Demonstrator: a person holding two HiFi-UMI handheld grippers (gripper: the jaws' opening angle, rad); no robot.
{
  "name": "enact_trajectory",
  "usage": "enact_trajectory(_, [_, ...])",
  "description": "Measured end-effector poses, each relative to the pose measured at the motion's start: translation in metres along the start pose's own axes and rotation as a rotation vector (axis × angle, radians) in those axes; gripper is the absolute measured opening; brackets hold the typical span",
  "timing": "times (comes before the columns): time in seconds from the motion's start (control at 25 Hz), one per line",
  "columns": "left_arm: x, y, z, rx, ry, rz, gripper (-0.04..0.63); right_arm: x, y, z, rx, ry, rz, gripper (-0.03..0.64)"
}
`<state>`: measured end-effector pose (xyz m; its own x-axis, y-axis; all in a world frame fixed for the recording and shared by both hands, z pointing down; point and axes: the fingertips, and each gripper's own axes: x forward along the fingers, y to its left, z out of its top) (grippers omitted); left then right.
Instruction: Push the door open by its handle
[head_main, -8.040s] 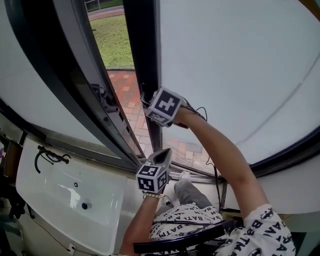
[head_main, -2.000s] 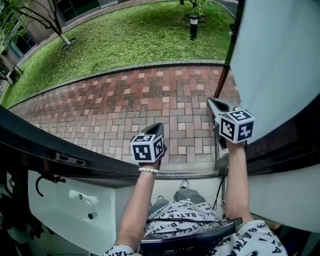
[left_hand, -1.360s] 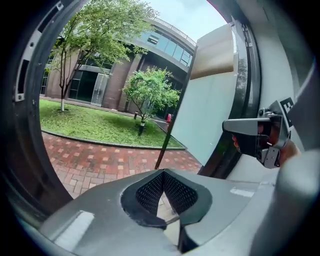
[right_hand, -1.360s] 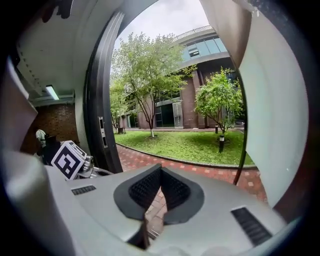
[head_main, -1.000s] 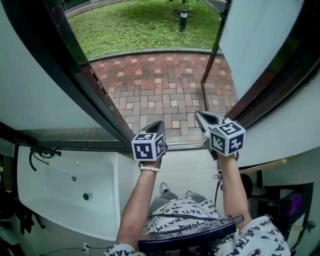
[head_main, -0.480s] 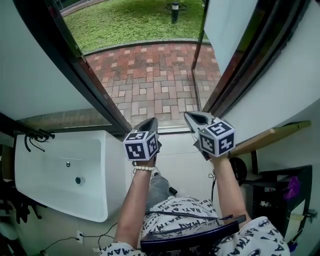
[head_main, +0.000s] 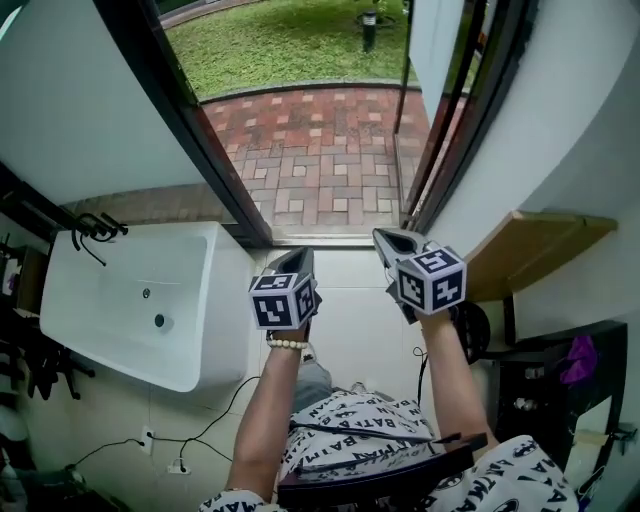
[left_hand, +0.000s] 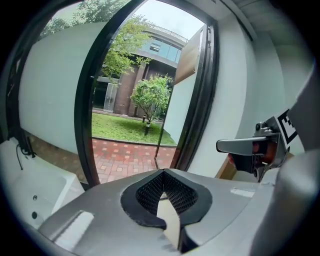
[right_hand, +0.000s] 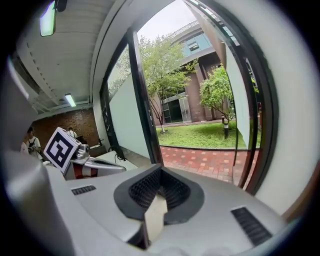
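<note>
The door (head_main: 437, 45), a white panel in a dark frame, stands swung outward at the right of the doorway (head_main: 320, 130); its handle cannot be made out. My left gripper (head_main: 293, 255) and right gripper (head_main: 385, 238) hover side by side over the indoor tiled floor, just short of the threshold, both shut and empty. Neither touches the door. In the left gripper view the left gripper (left_hand: 162, 172) faces the opening, with the door (left_hand: 175, 107) ahead and the right gripper (left_hand: 245, 146) at the right. The right gripper (right_hand: 159, 187) also faces the doorway; the left gripper (right_hand: 100, 167) shows at its left.
A white basin (head_main: 110, 320) with a black tap (head_main: 95, 230) stands at the left. A wooden shelf (head_main: 530, 245) and a dark rack (head_main: 560, 390) are at the right. Brick paving (head_main: 320, 150) and lawn lie outside. A cable (head_main: 215, 415) trails on the floor.
Both grippers have drawn back from the doorway into the room, staying side by side and shut. More tiled floor, the basin and the shelf have come into view. The door stays open.
</note>
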<state>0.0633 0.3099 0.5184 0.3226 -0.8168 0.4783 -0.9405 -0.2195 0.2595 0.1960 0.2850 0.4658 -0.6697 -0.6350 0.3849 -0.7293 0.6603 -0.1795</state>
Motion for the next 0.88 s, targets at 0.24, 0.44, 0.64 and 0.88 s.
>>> enact_trajectory(0.24, [-0.032,-0.013,-0.023,-0.010,0.010,0.002,-0.014,-0.030,0.025,-0.021,-0.002,0.011,-0.007,0.011])
enact_trajectory(0.44, [-0.055,-0.029,-0.041,-0.002,0.023,-0.028,-0.012,-0.044,0.053,-0.046,0.009,0.042,0.000,0.011])
enact_trajectory(0.64, [-0.082,-0.024,-0.049,-0.003,0.016,-0.046,-0.012,-0.047,0.083,-0.057,-0.004,0.056,-0.020,0.012])
enact_trajectory(0.88, [-0.106,-0.010,-0.047,0.003,-0.002,-0.066,-0.012,-0.051,0.112,-0.058,-0.003,0.046,-0.043,0.012])
